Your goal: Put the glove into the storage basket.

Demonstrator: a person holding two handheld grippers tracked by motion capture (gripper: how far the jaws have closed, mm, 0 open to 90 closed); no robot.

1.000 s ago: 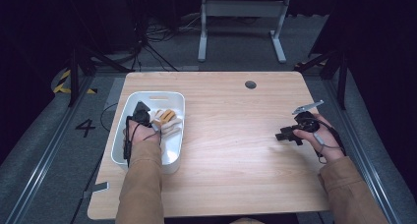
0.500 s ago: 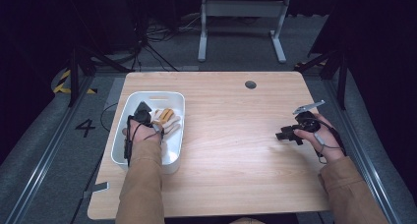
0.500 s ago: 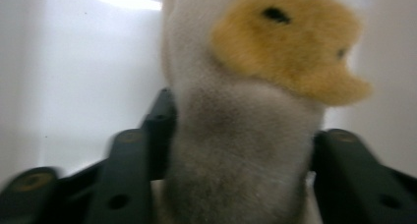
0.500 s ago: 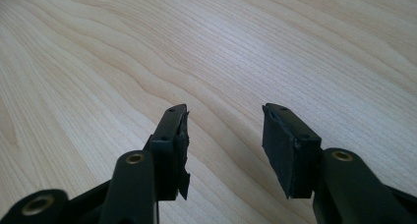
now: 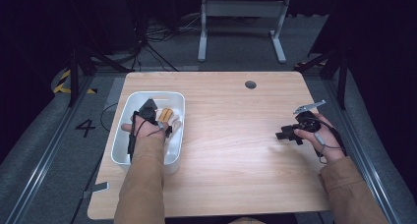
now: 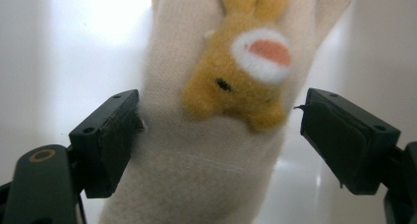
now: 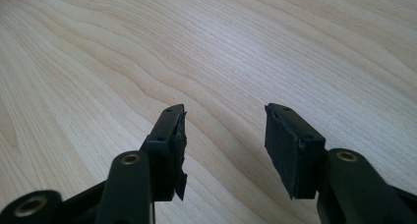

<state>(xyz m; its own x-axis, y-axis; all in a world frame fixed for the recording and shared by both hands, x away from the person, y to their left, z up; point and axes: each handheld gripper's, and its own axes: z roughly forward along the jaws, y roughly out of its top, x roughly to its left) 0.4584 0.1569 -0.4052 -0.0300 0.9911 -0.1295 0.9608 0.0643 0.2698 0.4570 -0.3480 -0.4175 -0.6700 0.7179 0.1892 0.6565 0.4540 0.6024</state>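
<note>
Left gripper view: the left claw is just opening around the cream knitted glove with an orange plush animal, releasing it into the white plastic bin at the counter's left, while the right claw is idling apart, empty.

tan sleeves; black tools, brass-ringed screws, possibly worn pads.

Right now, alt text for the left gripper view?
A cream knitted glove with a fuzzy yellow animal patch lies in a white bin, between the left gripper's open black jaws. The jaws have just been opening; one pad sits at the glove's edge, the other stands clear.
</note>
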